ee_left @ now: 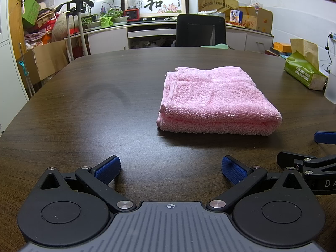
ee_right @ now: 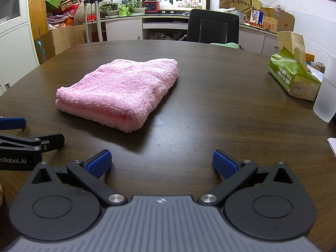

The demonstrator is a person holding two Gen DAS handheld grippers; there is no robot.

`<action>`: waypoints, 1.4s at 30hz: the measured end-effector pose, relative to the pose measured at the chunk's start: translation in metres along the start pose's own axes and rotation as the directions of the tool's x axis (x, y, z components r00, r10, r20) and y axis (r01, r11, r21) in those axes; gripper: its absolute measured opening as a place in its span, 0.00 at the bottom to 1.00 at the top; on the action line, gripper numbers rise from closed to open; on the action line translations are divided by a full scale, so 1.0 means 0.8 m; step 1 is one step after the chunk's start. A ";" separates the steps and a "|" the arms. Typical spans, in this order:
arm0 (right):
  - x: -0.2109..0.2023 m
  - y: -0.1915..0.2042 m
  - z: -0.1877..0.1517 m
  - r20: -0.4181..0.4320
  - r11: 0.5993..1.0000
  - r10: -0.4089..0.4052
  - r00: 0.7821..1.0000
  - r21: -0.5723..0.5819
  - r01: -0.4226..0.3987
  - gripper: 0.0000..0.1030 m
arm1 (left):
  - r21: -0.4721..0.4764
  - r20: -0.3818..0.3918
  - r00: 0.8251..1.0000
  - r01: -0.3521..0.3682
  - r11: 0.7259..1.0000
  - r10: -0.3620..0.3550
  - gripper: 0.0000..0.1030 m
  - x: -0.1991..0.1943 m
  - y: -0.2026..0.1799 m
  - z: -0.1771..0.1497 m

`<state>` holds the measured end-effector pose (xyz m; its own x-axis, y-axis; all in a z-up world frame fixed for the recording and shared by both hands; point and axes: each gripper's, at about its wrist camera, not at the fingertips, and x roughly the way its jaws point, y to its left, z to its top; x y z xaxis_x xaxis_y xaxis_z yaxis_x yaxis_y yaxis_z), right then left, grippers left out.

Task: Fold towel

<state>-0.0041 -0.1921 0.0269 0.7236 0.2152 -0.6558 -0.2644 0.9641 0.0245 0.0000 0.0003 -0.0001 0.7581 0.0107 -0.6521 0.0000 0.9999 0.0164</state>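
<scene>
Pink folded towel (ee_left: 218, 98) lies ahead, apart from both wide-spread, empty grippers (ee_left: 170, 168) (ee_right: 161, 163).

Office, prob. a meeting rm: big dark wood table (ee_left: 105, 105), black desk chair (ee_left: 200, 30), white cabinets (ee_right: 124, 29), framed calligraphy (ee_left: 155, 3), stacked cardboard boxes (ee_right: 273, 21).

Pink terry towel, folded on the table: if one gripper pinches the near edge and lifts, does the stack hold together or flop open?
The pink terry towel would probably flop open: its layers lie loose, with nothing binding them. The thick fluffy pile suggests it is soft and light, so it should sag rather than stay flat. The looped nap likely grips well, and on the dark wood table a push may bunch it.
</scene>
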 end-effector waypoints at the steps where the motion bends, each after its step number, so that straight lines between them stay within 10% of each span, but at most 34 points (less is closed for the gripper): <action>1: 0.000 0.000 0.000 0.000 1.000 0.000 1.000 0.000 0.000 1.00 | 0.000 0.000 1.000 0.000 1.000 0.000 1.00 0.000 0.000 0.000; 31: 0.000 0.000 0.000 0.000 1.000 0.000 1.000 0.000 0.000 1.00 | 0.007 -0.001 1.000 0.013 1.000 -0.013 1.00 0.001 0.003 0.001; 42: 0.001 -0.001 0.000 0.006 1.000 -0.002 1.000 0.015 0.002 1.00 | -0.063 -0.003 0.996 -0.087 0.994 0.087 1.00 0.007 0.083 0.009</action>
<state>-0.0034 -0.1928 0.0266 0.7283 0.2141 -0.6510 -0.2533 0.9668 0.0346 0.0094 0.0666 0.0027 0.7530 0.0979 -0.6507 -0.1073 0.9939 0.0254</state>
